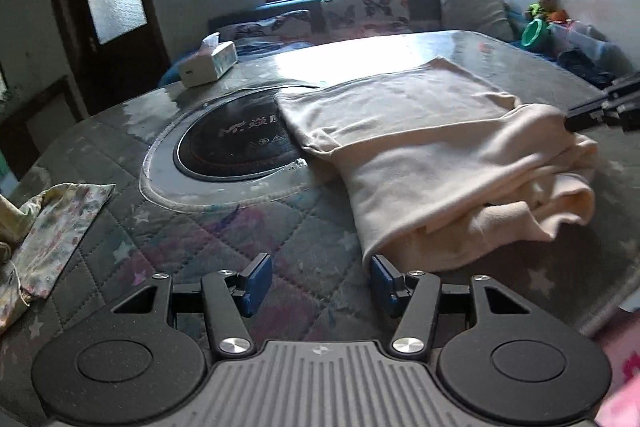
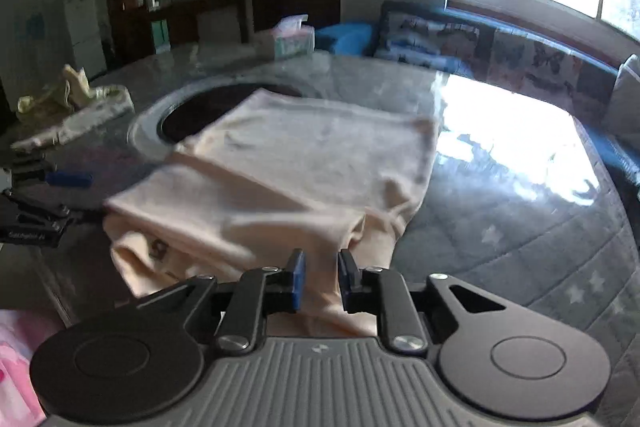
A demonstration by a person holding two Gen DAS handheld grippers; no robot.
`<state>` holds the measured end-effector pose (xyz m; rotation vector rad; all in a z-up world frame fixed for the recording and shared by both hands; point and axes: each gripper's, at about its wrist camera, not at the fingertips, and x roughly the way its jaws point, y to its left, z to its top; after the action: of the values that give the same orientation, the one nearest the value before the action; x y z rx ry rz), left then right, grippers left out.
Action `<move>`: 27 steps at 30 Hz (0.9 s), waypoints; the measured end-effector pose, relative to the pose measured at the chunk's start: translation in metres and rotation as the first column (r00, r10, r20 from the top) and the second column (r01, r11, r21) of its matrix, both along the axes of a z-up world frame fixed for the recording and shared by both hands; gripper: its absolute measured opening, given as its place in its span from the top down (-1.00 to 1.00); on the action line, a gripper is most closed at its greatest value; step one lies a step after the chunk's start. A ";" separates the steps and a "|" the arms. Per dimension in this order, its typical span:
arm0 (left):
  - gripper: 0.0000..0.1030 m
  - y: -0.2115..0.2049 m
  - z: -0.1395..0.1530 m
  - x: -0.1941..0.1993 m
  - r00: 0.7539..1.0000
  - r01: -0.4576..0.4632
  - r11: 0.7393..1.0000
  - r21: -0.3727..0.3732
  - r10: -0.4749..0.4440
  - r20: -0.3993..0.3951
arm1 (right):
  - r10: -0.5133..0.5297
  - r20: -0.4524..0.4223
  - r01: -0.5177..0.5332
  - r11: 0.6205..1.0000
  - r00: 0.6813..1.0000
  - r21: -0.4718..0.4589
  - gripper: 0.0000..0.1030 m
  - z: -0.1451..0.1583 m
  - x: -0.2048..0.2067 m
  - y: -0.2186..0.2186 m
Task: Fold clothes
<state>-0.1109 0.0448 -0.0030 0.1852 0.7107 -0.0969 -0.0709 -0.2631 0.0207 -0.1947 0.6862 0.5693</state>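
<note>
the cream garment (image 1: 440,147) lies partly folded on the quilted table cover (image 1: 224,239), its far half flat over the rim of the round black cooktop (image 1: 236,151) set into the table, its near half bunched in thick folds. my left gripper (image 1: 316,285) hangs half wide over bare quilt, nothing between its blue pads, the garment's near corner just beside the right pad. my right gripper (image 2: 322,281) stands narrowly parted right over the garment's near edge, cloth under the gap but not pinched. open quilt lies left of the garment, up to a floral cloth (image 1: 52,227) at the edge. the cooktop bears white lettering, "mt" and characters i can't read
</note>
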 end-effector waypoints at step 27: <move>0.46 0.020 -0.015 0.163 0.997 -0.052 0.938 -0.344 0.032 -0.064 | 0.036 -0.054 -0.034 0.999 0.998 0.041 0.65 -0.036 0.047 0.023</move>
<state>0.0525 0.0647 -0.0176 -0.1708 0.7429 -0.1846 -0.0240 -0.2403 -0.0149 -0.1544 0.7256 0.6232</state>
